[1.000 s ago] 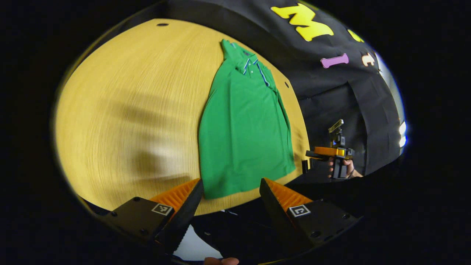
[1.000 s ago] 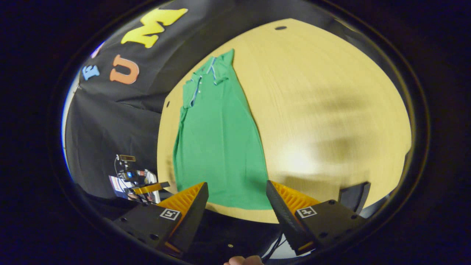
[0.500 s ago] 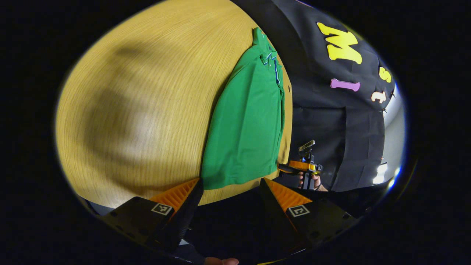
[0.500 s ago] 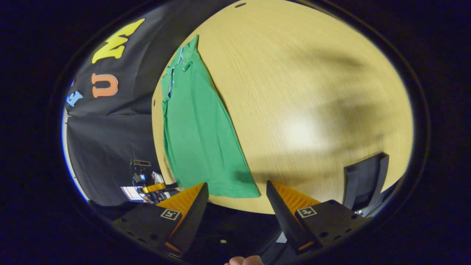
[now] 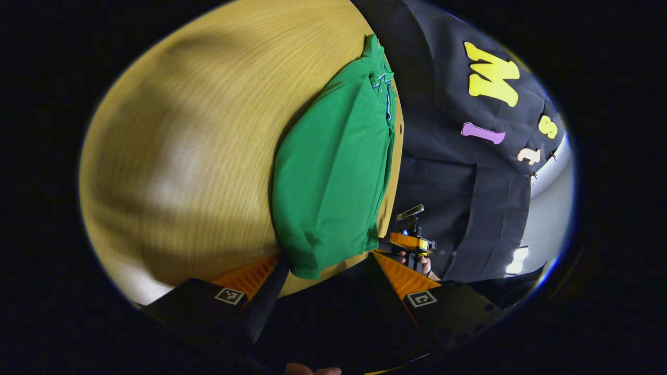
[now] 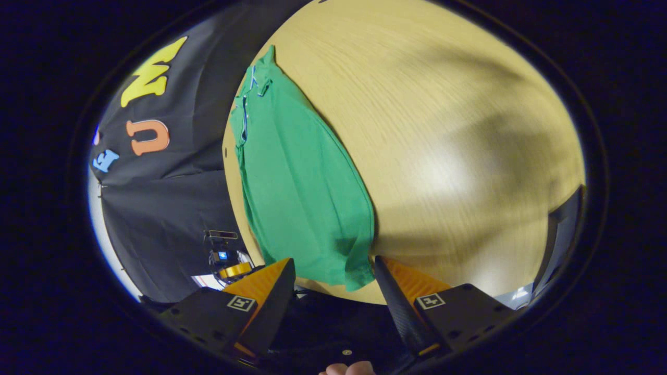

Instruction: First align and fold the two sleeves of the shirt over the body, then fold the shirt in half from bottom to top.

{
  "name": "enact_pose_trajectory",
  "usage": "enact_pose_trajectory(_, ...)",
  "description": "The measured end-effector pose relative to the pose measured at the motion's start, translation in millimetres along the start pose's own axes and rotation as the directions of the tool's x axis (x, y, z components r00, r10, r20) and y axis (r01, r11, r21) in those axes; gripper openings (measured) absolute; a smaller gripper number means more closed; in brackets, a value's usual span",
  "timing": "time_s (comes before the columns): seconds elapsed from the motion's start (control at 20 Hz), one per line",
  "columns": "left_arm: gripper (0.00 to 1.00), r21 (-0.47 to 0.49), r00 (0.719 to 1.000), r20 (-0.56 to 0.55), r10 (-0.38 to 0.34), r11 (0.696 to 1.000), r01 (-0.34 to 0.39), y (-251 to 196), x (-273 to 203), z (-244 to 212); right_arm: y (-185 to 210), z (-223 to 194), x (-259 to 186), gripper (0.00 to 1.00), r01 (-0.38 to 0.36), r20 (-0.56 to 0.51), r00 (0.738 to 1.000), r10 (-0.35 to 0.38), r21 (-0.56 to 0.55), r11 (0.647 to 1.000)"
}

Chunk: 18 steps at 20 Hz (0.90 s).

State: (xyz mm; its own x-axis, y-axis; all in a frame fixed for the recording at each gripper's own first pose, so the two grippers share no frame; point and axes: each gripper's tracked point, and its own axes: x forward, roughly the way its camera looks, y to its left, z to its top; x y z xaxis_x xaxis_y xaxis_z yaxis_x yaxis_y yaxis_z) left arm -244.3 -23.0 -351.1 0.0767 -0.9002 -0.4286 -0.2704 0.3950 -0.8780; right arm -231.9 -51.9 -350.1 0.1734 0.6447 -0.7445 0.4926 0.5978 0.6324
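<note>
1. Two grippers, both at the near edge of the wooden table (image 5: 182, 156), both with fingers spread wide and holding nothing.
2. Green polo shirt (image 5: 333, 166) lies lengthwise on the table, collar (image 5: 383, 83) at the far end, hem at the near edge; sleeves already folded over the body.
3. Left gripper (image 5: 325, 276): the hem's near corner sits between its fingers, slightly bunched; contact with either finger can't be confirmed.
4. Right gripper (image 6: 333, 284): the other hem corner (image 6: 357, 278) lies between its fingers, fabric wrinkled there.
5. Left gripper view also shows the right gripper farther off, just past the table edge, a hand (image 5: 424, 263) holding it.
</note>
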Motion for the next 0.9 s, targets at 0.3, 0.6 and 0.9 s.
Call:
enact_pose_trajectory(0.3,0.73,-0.05,1.0,-0.023,0.008,0.999,-0.009,-5,22,8,16,7,21,0.89,-0.023,-0.003,1.0,0.023,0.029,0.999)
enact_pose_trajectory(0.6,0.24,-0.113,0.994,-0.007,0.108,0.988,-0.108,1,34,13,24,8,37,0.66,-0.031,-0.011,0.999,0.031,0.042,0.999)
enact_pose_trajectory(0.9,0.09,0.003,0.977,0.042,0.207,0.978,-0.207,5,35,17,21,6,43,0.07,-0.018,-0.021,1.0,0.02,0.087,0.996)
